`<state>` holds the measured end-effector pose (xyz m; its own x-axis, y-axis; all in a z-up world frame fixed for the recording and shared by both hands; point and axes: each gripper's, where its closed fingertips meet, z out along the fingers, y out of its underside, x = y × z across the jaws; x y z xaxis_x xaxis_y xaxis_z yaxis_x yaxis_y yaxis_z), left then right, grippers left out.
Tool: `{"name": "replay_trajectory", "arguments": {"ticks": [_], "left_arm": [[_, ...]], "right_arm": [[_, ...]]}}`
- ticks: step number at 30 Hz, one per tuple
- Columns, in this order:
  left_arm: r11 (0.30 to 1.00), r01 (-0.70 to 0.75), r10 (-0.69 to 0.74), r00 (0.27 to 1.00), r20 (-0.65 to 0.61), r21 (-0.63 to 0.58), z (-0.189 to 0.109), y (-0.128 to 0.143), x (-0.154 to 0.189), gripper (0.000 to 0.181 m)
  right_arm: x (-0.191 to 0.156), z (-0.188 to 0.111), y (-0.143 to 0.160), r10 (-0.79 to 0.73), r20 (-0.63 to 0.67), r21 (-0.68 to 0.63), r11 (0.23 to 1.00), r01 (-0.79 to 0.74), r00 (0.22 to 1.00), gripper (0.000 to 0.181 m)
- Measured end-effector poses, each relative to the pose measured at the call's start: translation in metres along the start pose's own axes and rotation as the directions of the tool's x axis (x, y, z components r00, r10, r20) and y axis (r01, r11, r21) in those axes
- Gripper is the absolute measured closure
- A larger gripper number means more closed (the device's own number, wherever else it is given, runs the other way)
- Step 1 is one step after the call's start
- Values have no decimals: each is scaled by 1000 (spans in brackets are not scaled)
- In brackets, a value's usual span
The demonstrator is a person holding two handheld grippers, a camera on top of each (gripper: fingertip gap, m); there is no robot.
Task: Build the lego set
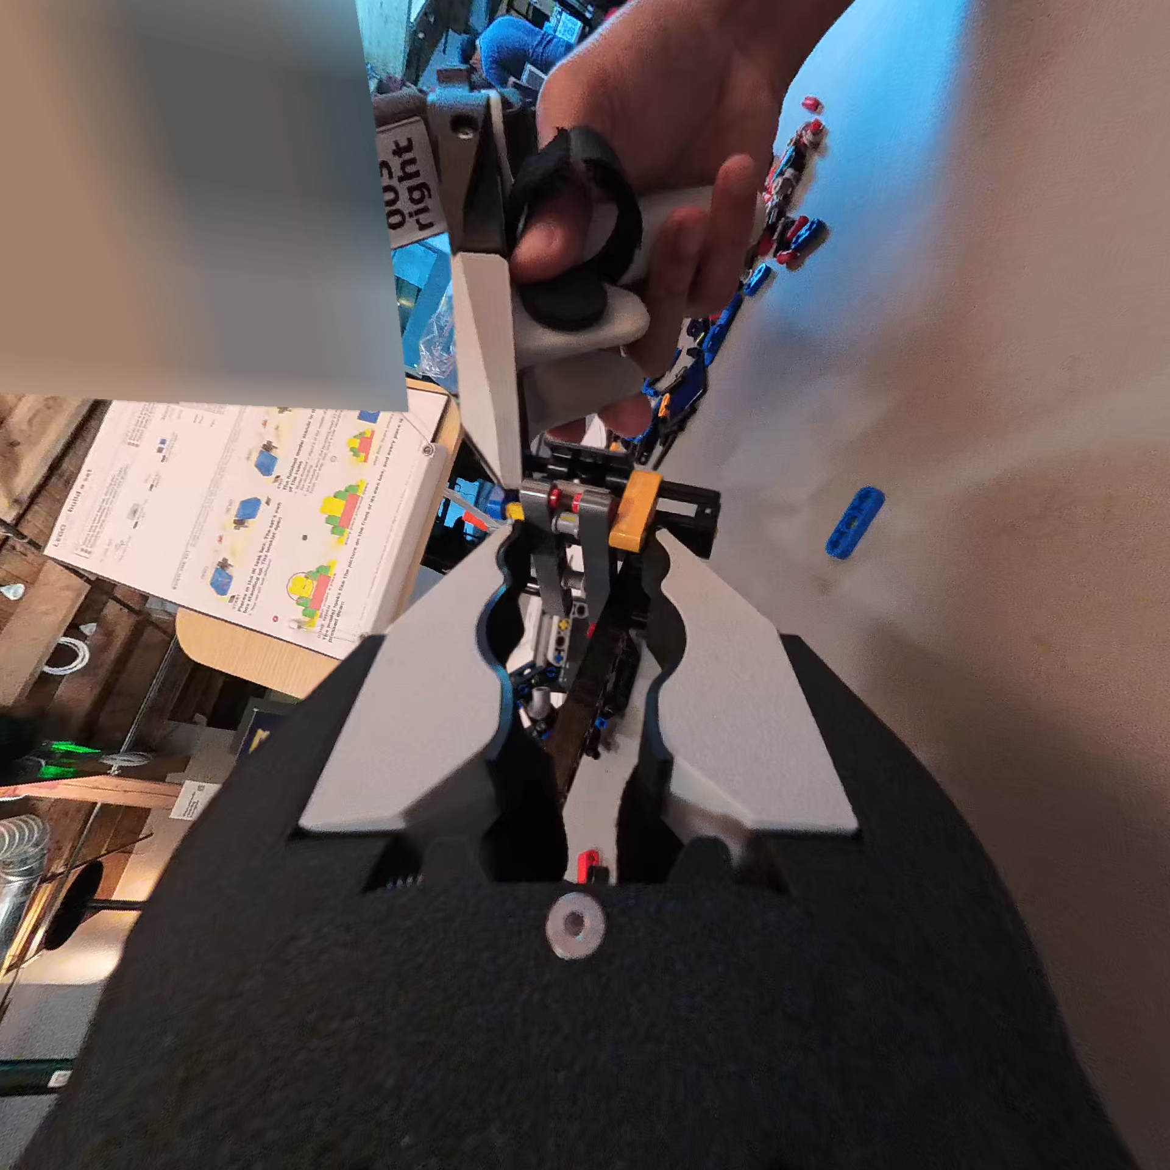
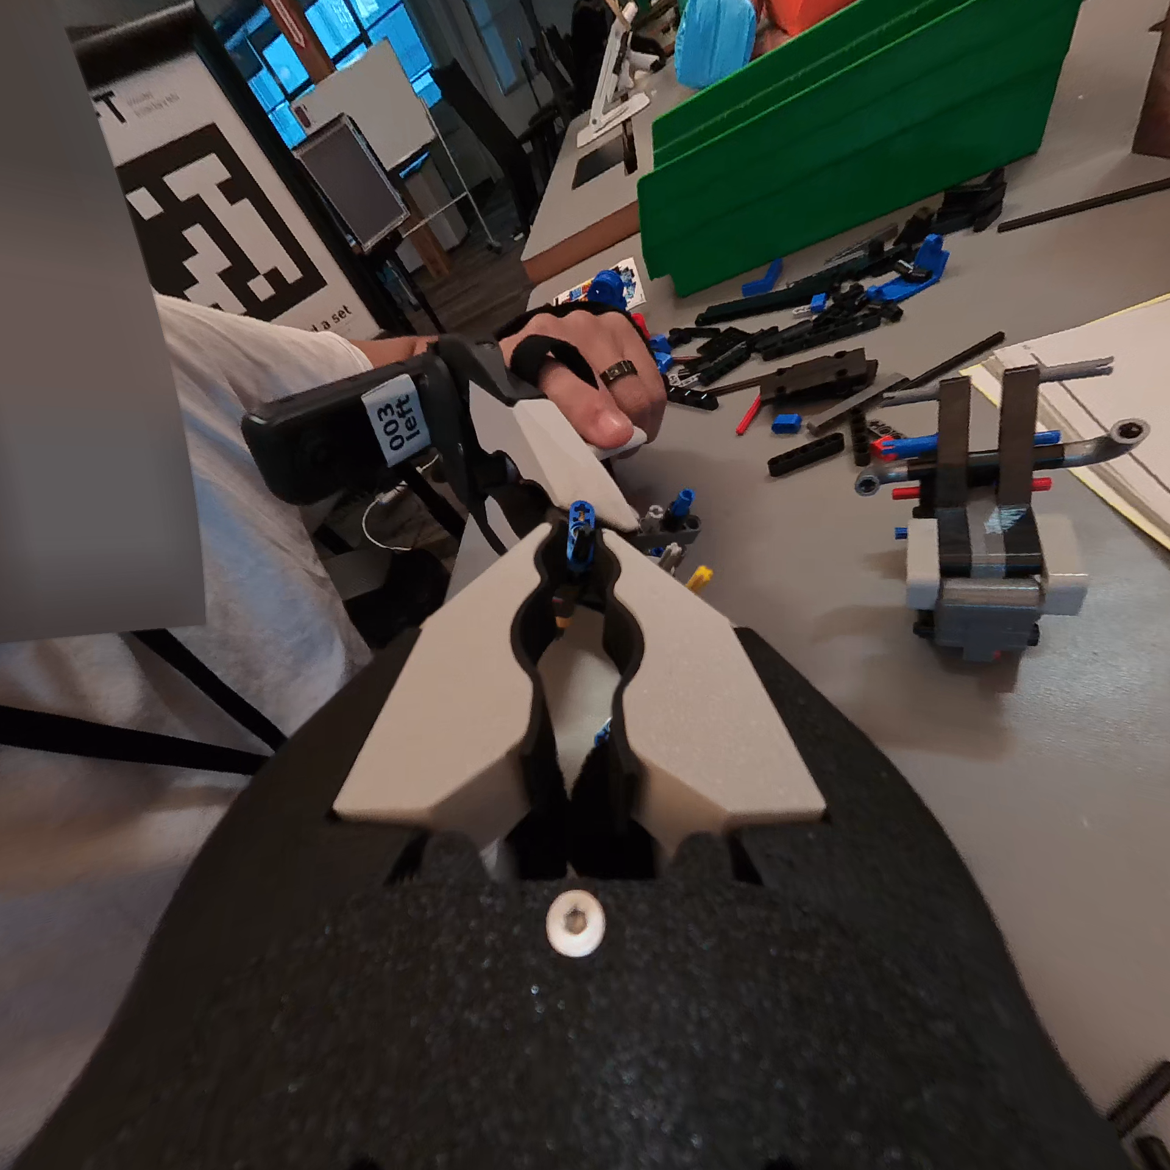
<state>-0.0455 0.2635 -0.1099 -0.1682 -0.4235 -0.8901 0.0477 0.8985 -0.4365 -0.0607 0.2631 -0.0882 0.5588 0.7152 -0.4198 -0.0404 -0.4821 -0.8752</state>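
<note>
Grey worktop (image 2: pixel 823 728), cluttered toward its far edge. Green bins (image 2: pixel 842 145) along that far edge; in front of them a scatter of loose pieces (image 2: pixel 804 348), mostly black beams with blue and red bits. Grey-and-black sub-assembly (image 2: pixel 987 570) stands upright near the right edge, beside a paper booklet (image 2: pixel 1101 405) at that edge. Left claw (image 1: pixel 582 544) is clamped on the lego build (image 1: pixel 579 570), a grey/black technic frame with a yellow-orange block (image 1: pixel 633 509) at its tip, held up off the worktop between the fingers. Right claw (image 2: pixel 579 544) is pinched on a small blue connector (image 2: pixel 579 528), tips nearly together around it, right up against the build; from the left wrist view its white finger comes down just beside the grey end of the build. Hard to tell whether connector and build are touching. One blue beam (image 1: pixel 855 522) lies alone on the worktop, apart from the pile. Instruction sheet (image 1: pixel 253 513) on a separate wooden board off the worktop.
</note>
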Motion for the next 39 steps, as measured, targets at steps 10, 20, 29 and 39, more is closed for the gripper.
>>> {"name": "replay_trajectory", "arguments": {"ticks": [10, 20, 29, 39], "left_arm": [[999, -6, 4, 999, -35, -49, 3, 9, 6, 148], [984, -163, 163, 987, -11, -64, 5, 14, 14, 149], [992, -115, 115, 993, 3, -47, 10, 15, 24, 148], [981, -189, 191, 981, 31, -48, 11, 13, 27, 148]], "right_arm": [[2, 0, 0, -22, -25, -16, 1000, 22, 999, 159], [10, 2, 11, -79, -63, -74, 994, 74, 995, 174], [14, 1, 25, -108, -77, -153, 984, 95, 991, 175], [11, -2, 33, -230, -92, -223, 953, 205, 969, 175]]}}
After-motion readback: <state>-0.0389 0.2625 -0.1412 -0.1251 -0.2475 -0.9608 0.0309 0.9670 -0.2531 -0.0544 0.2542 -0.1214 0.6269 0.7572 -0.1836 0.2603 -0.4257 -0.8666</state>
